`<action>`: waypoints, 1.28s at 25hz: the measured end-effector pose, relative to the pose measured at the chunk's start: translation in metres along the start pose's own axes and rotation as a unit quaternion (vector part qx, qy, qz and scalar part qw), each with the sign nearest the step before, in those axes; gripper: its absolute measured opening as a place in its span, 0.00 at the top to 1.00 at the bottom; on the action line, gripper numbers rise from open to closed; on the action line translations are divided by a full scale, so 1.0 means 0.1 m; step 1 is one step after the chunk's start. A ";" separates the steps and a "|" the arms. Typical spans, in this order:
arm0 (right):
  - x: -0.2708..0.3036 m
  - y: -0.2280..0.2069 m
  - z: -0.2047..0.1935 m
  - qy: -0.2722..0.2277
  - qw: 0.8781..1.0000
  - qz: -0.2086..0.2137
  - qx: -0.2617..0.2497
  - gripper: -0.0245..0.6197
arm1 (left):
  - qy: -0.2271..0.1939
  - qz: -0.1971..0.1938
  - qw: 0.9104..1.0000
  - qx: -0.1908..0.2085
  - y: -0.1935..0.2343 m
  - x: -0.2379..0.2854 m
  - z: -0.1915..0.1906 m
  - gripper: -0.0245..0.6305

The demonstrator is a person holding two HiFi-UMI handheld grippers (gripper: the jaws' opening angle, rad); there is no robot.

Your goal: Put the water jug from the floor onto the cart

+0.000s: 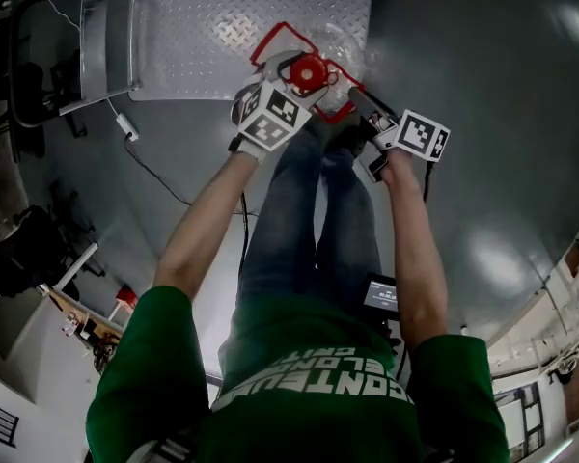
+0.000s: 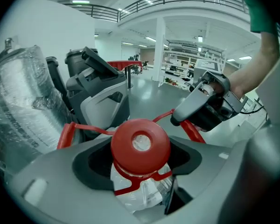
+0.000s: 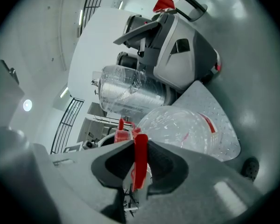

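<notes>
L claw (image 2: 140, 164) clamped on water jug (image 3: 186, 125) neck, R claw (image 3: 141, 168) clamped on handle (image 3: 141, 148), jug tilted, cap (image 2: 140, 143) up, base toward cart (image 1: 193, 27)

Water jug (image 2: 140, 146) body mostly hidden beneath left gripper (image 2: 140, 171); cart (image 1: 203, 27) cut off by top edge.

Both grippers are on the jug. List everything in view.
water jug: one, clear with red cap and handle, at the cart's near edge.
cart: one, silver tread-plate deck, ahead of the person.
machine: one, grey and black, beyond the cart.
wrapped bundle: one, clear plastic, beside the machine.
cable: one, dark, on the floor.
left gripper: one, grey, shut on the jug's neck.
right gripper: one, grey, shut on the jug's handle.
person: green shirt, blue jeans.
</notes>
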State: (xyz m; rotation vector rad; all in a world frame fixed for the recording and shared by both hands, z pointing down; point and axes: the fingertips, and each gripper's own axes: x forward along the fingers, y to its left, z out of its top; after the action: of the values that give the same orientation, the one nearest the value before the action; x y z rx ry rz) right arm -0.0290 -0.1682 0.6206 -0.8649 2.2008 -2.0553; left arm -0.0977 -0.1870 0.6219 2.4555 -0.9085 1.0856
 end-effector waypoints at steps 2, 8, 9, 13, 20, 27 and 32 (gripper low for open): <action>0.09 0.05 -0.04 0.015 1.000 0.003 -0.006 0.87 | 0.000 0.014 1.000 -0.010 0.06 -0.08 -0.06 0.44; 0.28 0.23 -0.08 0.039 0.999 0.017 -0.019 0.87 | -0.006 0.040 0.999 -0.037 0.22 -0.29 -0.15 0.44; 0.29 0.24 -0.07 0.043 0.999 0.019 -0.022 0.87 | -0.006 0.043 0.998 -0.042 0.23 -0.29 -0.15 0.44; 0.39 0.26 -0.07 0.058 0.998 0.022 -0.028 0.87 | -0.006 0.049 0.997 -0.055 0.30 -0.31 -0.22 0.44; 0.55 0.35 0.01 0.064 0.997 0.022 -0.027 0.86 | -0.003 0.054 0.997 -0.055 0.50 -0.34 -0.20 0.44; 0.52 0.36 0.03 0.055 0.998 0.015 -0.018 0.86 | -0.002 0.043 0.998 -0.052 0.50 -0.32 -0.16 0.44; 0.61 0.32 0.09 0.049 0.999 0.012 -0.017 0.86 | 0.001 0.034 0.998 -0.054 0.60 -0.25 -0.19 0.44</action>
State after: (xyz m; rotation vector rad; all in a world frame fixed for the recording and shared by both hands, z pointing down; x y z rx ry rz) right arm -0.0900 -0.2015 0.6112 -0.7507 2.2892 -2.1000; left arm -0.1602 -0.2118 0.6179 2.3503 -1.0303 1.0333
